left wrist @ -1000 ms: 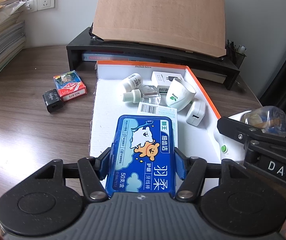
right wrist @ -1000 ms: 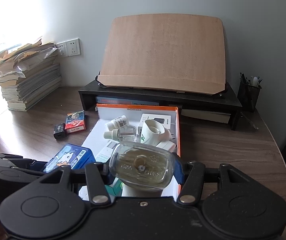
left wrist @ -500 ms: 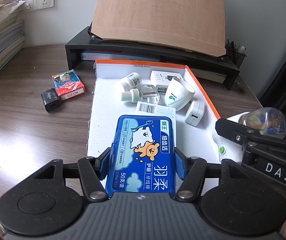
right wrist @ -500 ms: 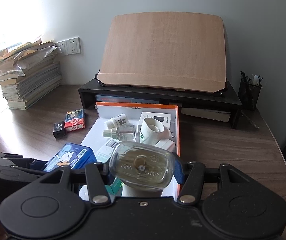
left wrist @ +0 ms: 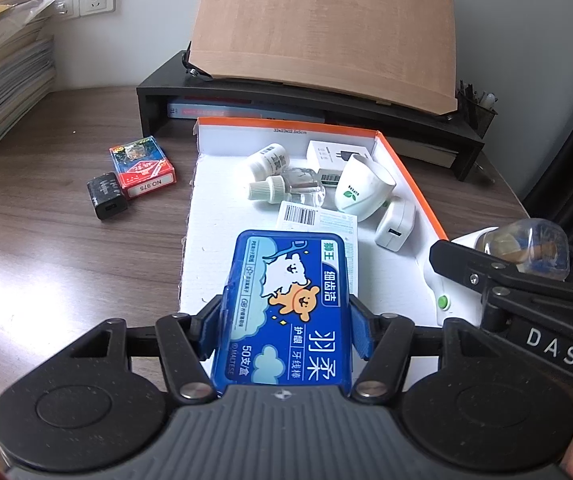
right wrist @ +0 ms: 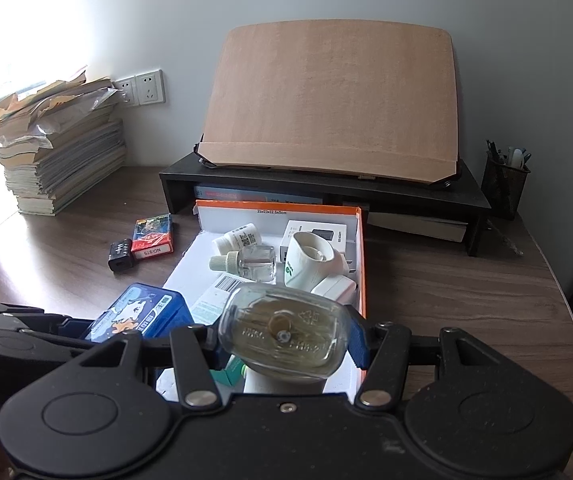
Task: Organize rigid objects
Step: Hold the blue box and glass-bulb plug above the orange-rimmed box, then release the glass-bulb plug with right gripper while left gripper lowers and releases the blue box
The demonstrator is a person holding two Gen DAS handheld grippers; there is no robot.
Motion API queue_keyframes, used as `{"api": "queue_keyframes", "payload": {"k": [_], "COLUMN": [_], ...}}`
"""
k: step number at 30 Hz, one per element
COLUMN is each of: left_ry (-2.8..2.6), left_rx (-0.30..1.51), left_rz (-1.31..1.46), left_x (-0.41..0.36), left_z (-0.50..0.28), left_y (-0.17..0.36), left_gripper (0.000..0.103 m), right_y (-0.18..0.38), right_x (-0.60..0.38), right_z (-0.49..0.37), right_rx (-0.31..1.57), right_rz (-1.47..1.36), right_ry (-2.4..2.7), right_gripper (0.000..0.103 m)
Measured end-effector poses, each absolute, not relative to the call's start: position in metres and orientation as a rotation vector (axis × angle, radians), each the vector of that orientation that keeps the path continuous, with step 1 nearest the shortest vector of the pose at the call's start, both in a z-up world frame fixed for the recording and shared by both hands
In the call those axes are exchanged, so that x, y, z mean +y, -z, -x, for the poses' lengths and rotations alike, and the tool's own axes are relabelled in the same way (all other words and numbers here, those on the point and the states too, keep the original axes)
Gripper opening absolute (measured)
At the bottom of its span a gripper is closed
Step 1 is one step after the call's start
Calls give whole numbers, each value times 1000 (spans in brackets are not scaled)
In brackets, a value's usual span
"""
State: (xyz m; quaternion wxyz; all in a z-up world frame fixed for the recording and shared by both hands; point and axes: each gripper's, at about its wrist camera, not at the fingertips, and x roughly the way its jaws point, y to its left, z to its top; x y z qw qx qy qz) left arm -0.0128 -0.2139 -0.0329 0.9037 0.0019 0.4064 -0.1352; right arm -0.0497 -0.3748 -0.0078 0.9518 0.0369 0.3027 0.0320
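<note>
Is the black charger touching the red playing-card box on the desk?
Touching. In the left wrist view the black charger sits against the red card box's near corner, with no desk visible between them.

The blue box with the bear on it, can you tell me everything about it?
The blue box is a flat, shiny plastic-looking case with rounded corners, closed. Its lid shows a white animal, an orange bear, clouds and Chinese writing. The left gripper clamps its two long sides, holding it over the near end of the white tray.

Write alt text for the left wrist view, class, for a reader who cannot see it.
The left tool grips a blue floss-pick box over a white tray with an orange rim holding small bottles and chargers. A card pack lies on the wooden desk.
</note>
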Motion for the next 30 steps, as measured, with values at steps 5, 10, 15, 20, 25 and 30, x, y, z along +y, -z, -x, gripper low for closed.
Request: {"api": "queue_keyframes", "payload": {"k": [5, 10, 15, 20, 25, 30], "left_ry": [274, 270, 269, 266, 264, 269], "left_rx": [843, 842, 849, 851, 857, 866], "left_rz": [1, 3, 3, 5, 4, 2], "left_x": [-214, -214, -214, -213, -213, -213], "left_z": [13, 12, 9, 5, 2, -2], "left_y": [34, 33, 35, 36, 37, 38], "left_gripper": [63, 63, 63, 63, 63, 63], "right_y": [8, 10, 11, 15, 16, 18], "right_x": [-374, -374, -374, -375, -375, -376], "right_z": [49, 45, 41, 36, 31, 26], "right_rx": [621, 629, 635, 647, 651, 660], "right_rz": [-72, -70, -71, -76, -77, -82], "right_ry": [-69, -70, -73, -74, -76, -74], "right_gripper": [66, 66, 66, 66, 66, 66]}}
